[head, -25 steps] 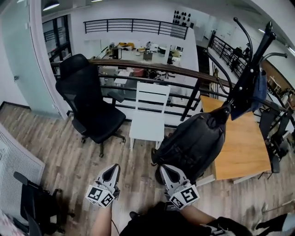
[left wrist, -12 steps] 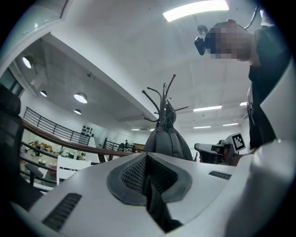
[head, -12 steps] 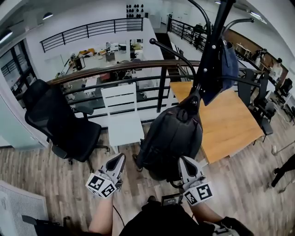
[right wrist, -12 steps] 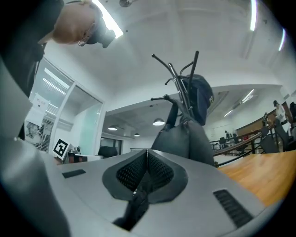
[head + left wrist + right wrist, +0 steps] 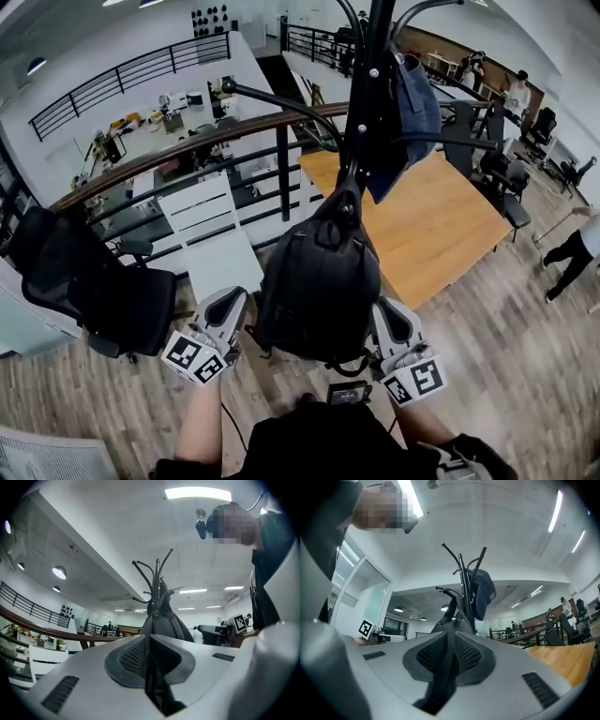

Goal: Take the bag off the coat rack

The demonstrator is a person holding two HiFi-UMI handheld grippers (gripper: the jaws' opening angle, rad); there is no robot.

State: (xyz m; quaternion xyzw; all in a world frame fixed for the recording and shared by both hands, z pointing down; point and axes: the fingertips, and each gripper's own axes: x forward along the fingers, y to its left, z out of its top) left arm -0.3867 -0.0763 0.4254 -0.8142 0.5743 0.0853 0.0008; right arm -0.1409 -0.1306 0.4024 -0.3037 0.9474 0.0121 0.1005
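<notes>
Approach step, bag (image 5: 319, 281) on coat rack (image 5: 377, 56); left gripper (image 5: 230, 300), right gripper (image 5: 386, 311) beside bag, fingers (image 5: 133, 657) closed, empty. Next: open, grasp, unhook

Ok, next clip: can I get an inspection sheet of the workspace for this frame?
Surface: grey-brown wood-plank floor.
Job's things: black fabric backpack hangs by its top from the black metal coat rack.
Clutter: dark blue cloth item hangs higher on the same rack.
Grippers: left claw and right claw flank the backpack's lower part, both shut, with nothing between the jaws.
Cables: thin dark cable beside the person's left forearm.
Surroundings: orange-brown wooden table, white slatted chair, black mesh office chair, wood-topped black railing.
</notes>
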